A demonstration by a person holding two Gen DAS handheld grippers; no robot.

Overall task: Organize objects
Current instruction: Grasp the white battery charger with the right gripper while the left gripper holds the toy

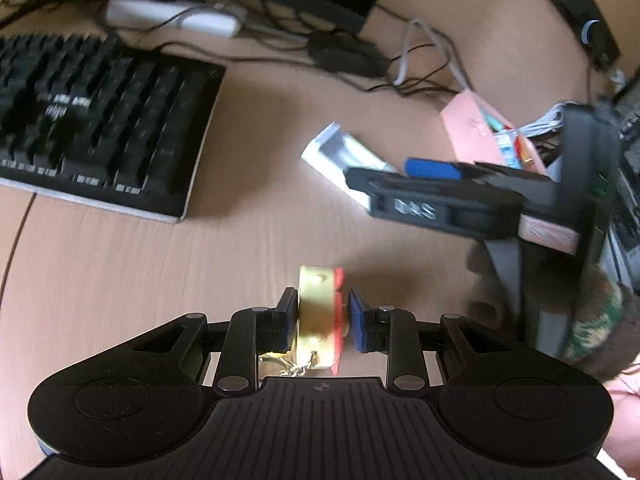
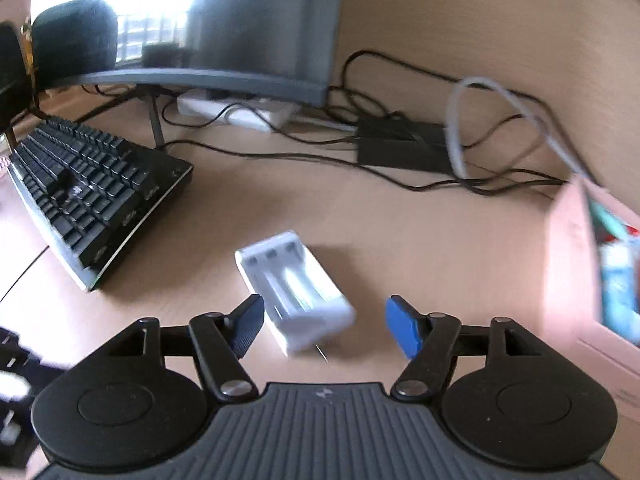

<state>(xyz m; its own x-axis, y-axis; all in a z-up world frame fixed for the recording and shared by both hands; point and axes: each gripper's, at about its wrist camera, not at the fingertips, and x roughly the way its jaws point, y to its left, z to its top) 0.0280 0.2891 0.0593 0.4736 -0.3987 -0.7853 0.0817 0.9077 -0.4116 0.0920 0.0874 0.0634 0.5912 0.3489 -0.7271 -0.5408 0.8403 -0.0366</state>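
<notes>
left gripper: left gripper point(image 1: 323, 316) is clamped on a small yellow-and-red keychain point(image 1: 320, 316), low centre of the left wrist view; pads press both flat sides, a bit of gold chain hangs under it toward the camera.
keychain axis: it stands on edge between the pads, long side running up-down in the frame, red face toward the right pad.
right gripper: right gripper point(image 2: 324, 326) is spread wide, nothing gripped; in the left wrist view it comes in from the right edge, blurred.
charger location: white battery charger point(image 2: 296, 292) lies flat on the desk point(image 2: 400, 240), centre of the right wrist view, its near end sitting between the open fingers, closer to the left one, no pad touching as far as I can tell.
charger axis: long side runs diagonally, upper left to lower right; slot end points up-left toward the keyboard point(image 2: 92, 196), plug prongs stick out at the lower right, toward the camera.
key relation: charger is straight ahead of the right gripper but skewed to the finger line, so a roll or shift looks needed before closing across its short sides.
nearer hand: right, clearly; left is already full.
pink box: open pink box point(image 2: 576, 264), right edge of the right wrist view, already holds coloured items; likely drop spot, just right of the charger.
risk: motion blur, edges soft.
</notes>
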